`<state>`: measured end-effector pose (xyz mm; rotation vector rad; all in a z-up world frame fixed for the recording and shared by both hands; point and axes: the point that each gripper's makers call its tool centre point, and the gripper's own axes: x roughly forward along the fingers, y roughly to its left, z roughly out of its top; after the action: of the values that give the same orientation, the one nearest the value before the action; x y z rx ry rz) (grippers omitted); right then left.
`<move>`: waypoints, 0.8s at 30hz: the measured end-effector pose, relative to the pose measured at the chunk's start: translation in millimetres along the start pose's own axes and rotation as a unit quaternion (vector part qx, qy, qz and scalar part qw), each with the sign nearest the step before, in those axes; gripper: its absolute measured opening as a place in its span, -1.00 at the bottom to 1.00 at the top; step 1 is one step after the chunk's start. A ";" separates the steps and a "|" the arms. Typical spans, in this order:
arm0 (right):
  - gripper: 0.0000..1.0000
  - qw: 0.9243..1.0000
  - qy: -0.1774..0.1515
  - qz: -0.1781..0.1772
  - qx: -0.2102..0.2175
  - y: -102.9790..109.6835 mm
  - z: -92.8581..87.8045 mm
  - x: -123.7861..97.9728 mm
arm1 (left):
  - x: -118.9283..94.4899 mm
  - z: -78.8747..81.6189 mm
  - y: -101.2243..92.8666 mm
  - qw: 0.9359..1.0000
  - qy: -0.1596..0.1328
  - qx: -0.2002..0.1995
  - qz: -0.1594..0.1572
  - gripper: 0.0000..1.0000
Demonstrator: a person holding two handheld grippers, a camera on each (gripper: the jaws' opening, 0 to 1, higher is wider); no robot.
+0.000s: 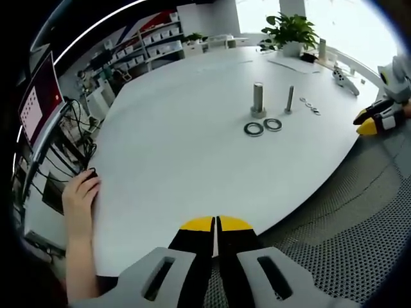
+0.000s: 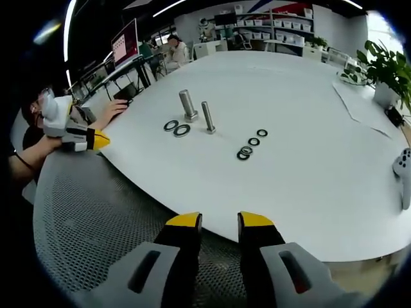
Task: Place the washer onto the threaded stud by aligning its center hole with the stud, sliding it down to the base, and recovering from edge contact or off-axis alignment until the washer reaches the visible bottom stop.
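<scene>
On the white table (image 1: 180, 160) stand a thick threaded stud (image 1: 258, 99) and a thinner stud (image 1: 289, 99). Two large washers (image 1: 253, 129) lie flat just in front of the thick stud, and several small washers (image 1: 309, 104) lie beside the thin one. My left gripper (image 1: 215, 224) is shut with nothing in it, at the near table edge and far from the studs. My right gripper (image 2: 219, 221) is open and empty over the mesh chair, short of the table edge. In the right gripper view, the thick stud (image 2: 187, 104), thin stud (image 2: 208, 117), large washers (image 2: 176, 128) and small washers (image 2: 250, 145) lie ahead.
A person's hand (image 1: 80, 192) rests on the table's left edge. A potted plant (image 1: 290, 31) and a white controller (image 2: 403, 167) sit at the far side. Grey mesh seating (image 2: 96, 218) lies below the table edge. My left gripper (image 2: 87, 138) shows at the left.
</scene>
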<state>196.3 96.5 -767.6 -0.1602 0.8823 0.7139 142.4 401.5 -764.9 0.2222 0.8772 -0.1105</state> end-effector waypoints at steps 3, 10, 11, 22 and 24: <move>-0.50 1.000 0.000 0.000 0.000 -0.1 0.0 0.0 | 0.1 -0.2 -0.1 1.000 0.001 0.000 0.000 -1.00; -0.50 1.000 0.000 -0.001 0.001 -0.1 0.1 -0.1 | 0.0 0.1 -0.1 1.000 -0.001 0.000 0.000 -1.00; -0.50 1.000 0.000 -0.001 0.001 -0.1 0.2 -0.1 | 0.0 0.3 -0.2 1.000 -0.001 0.000 0.000 -1.00; -0.49 1.000 -0.002 -0.002 0.003 -1.0 0.5 -0.1 | -1.0 2.6 -2.6 1.000 -0.008 -0.002 -0.007 -1.00; -0.49 1.000 -0.003 -0.002 0.003 -1.2 0.6 -0.2 | -0.9 2.2 -3.5 1.000 -0.006 0.000 -0.009 -1.00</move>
<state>197.3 95.8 -767.2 -0.1547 0.8782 0.7069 142.8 397.6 -763.3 0.2147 0.8666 -0.1282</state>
